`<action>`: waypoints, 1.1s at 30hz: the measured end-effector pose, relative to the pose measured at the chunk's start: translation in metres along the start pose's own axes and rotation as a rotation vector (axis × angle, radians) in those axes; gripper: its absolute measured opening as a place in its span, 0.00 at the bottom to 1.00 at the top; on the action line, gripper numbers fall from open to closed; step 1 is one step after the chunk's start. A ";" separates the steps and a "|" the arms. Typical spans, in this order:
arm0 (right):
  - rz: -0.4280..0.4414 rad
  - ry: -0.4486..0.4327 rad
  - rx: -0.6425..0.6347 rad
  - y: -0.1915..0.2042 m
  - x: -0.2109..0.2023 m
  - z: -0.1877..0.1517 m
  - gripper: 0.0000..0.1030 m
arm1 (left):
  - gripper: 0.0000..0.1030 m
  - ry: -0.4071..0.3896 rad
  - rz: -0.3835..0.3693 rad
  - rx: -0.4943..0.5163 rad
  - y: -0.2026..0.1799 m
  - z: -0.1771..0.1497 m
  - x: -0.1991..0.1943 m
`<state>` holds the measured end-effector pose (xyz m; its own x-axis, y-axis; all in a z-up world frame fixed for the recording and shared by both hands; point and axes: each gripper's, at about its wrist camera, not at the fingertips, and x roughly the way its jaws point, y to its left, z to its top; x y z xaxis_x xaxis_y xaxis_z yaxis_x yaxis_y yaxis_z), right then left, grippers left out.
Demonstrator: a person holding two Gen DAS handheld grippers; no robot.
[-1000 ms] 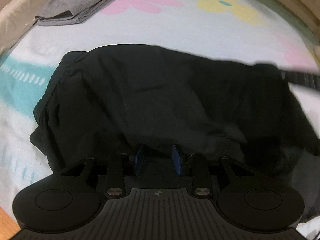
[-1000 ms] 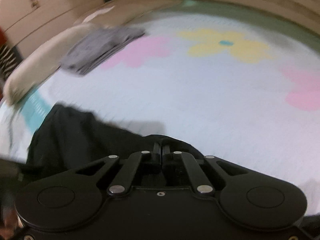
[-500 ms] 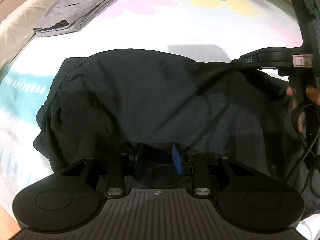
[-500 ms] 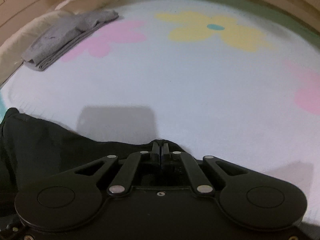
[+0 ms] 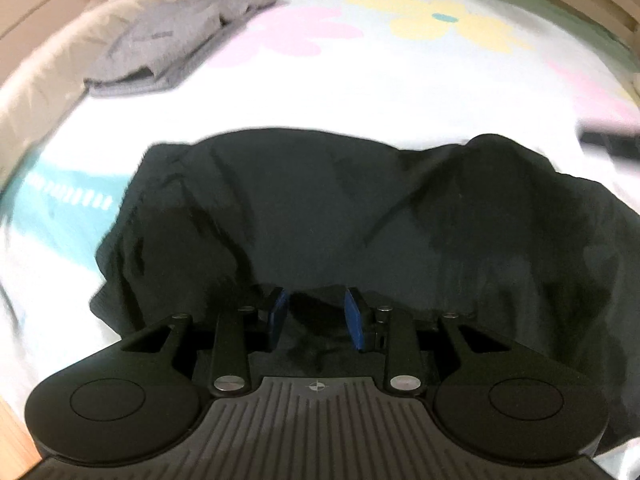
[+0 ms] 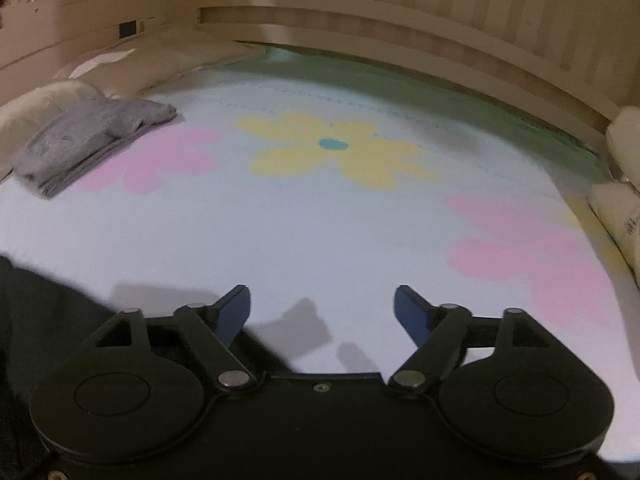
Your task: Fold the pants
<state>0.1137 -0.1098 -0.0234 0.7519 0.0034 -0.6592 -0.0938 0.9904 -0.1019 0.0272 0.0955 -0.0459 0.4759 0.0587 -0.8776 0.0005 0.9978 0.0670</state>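
The black pants lie in a rumpled heap on the flowered bed sheet. In the left wrist view my left gripper sits at their near edge, and a bunch of black cloth is pinched between its blue pads. My right gripper hovers over bare sheet to the right of the pants. Its jaws are opening wide and nothing is between them. From the right wrist, only a corner of the pants shows at the lower left. A dark blur at the right edge of the left wrist view may be the right gripper.
A folded grey garment lies at the far left of the bed beside a cream pillow. A wooden slatted headboard runs along the far side. More pillows sit at the right edge.
The right gripper has let go of the pants, opened wide and pulled back from them. The released cloth has dropped onto the heap. The left gripper keeps its hold in place.
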 end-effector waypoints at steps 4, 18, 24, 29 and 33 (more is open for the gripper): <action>0.061 0.087 0.049 -0.013 -0.027 -0.039 0.51 | 0.30 -0.008 -0.016 0.023 -0.007 -0.003 -0.004; -0.204 0.279 0.239 -0.077 0.017 -0.073 0.51 | 0.30 0.011 0.016 0.063 -0.029 -0.007 -0.006; -0.184 0.281 0.294 -0.132 -0.019 -0.068 0.59 | 0.31 -0.116 -0.026 0.170 -0.074 -0.005 -0.039; -0.249 0.313 0.316 -0.201 -0.063 -0.096 0.77 | 0.31 -0.093 -0.140 0.286 -0.120 -0.013 -0.044; -0.337 0.392 0.357 -0.266 -0.080 -0.130 0.78 | 0.31 -0.049 -0.220 0.343 -0.148 -0.023 -0.040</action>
<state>-0.0069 -0.3917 -0.0402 0.4009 -0.3014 -0.8651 0.3815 0.9135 -0.1415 -0.0119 -0.0538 -0.0318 0.4729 -0.1645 -0.8656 0.3959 0.9173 0.0420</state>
